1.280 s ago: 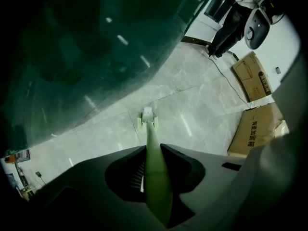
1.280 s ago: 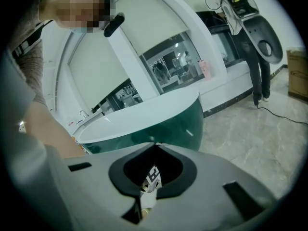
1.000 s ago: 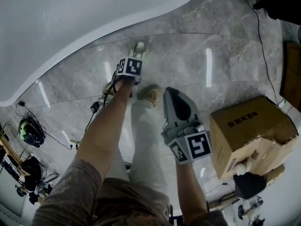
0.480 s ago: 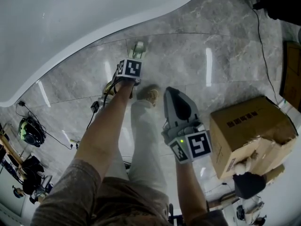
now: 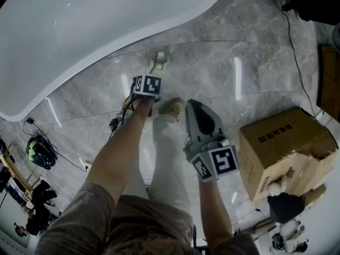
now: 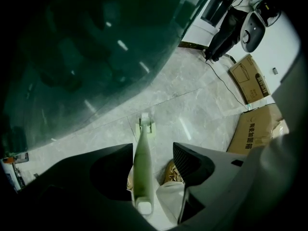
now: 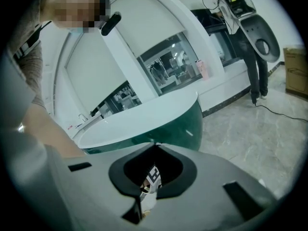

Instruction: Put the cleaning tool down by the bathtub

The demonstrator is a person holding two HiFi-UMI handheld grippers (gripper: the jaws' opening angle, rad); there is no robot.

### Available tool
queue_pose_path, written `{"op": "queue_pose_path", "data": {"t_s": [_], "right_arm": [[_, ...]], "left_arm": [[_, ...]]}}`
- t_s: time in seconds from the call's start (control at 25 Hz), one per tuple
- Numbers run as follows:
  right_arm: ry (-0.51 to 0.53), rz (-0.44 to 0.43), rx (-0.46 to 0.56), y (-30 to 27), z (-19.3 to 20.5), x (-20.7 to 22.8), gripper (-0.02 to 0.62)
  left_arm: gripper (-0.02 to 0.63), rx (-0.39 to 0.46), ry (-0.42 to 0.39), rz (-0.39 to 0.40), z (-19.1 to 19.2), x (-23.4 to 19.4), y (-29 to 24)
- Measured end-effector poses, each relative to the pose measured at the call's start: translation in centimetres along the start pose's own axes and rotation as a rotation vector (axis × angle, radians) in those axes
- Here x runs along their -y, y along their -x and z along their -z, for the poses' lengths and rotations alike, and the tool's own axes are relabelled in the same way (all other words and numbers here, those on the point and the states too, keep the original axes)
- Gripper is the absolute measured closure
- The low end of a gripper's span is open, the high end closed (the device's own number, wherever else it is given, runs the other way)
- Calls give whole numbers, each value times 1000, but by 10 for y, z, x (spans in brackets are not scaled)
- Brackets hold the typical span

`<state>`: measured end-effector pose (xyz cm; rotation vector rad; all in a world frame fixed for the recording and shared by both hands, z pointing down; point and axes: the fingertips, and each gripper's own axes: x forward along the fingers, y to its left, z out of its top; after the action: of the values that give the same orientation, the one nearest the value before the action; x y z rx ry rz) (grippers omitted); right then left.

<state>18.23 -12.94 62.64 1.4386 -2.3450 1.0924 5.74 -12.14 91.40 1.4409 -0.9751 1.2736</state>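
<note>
Letting go cleanly calls for drawing the left gripper (image 6: 153,160) straight back while its jaws are opening around the pale-green cleaning brush (image 6: 142,170), its head down at the marble floor (image 5: 212,73) just beside the bathtub (image 5: 79,36), the right gripper (image 7: 155,147) clenched and empty.

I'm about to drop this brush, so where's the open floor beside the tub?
Bare grey marble floor runs between the white bathtub and the brown cardboard box, ahead of the pale green long-handled cleaning tool. Crowded: a black headset with trailing cables at lower left, a tan shoe behind the tool, the box at right.
</note>
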Motion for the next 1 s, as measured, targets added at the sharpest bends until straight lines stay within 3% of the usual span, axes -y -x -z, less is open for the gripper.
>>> {"op": "queue_pose_path", "data": {"t_s": [0.52, 0.76, 0.84, 1.0], "right_arm": [[-4, 16, 36, 39, -43, -49, 595], [4, 17, 51, 67, -69, -82, 595], [3, 17, 59, 77, -78, -94, 595], [-6, 16, 74, 92, -96, -119, 595]], "left_arm": [[339, 49, 26, 59, 2, 5, 111], [504, 85, 39, 80, 3, 9, 196], [604, 94, 39, 72, 5, 9, 226], [604, 136, 13, 99, 4, 13, 268]]}}
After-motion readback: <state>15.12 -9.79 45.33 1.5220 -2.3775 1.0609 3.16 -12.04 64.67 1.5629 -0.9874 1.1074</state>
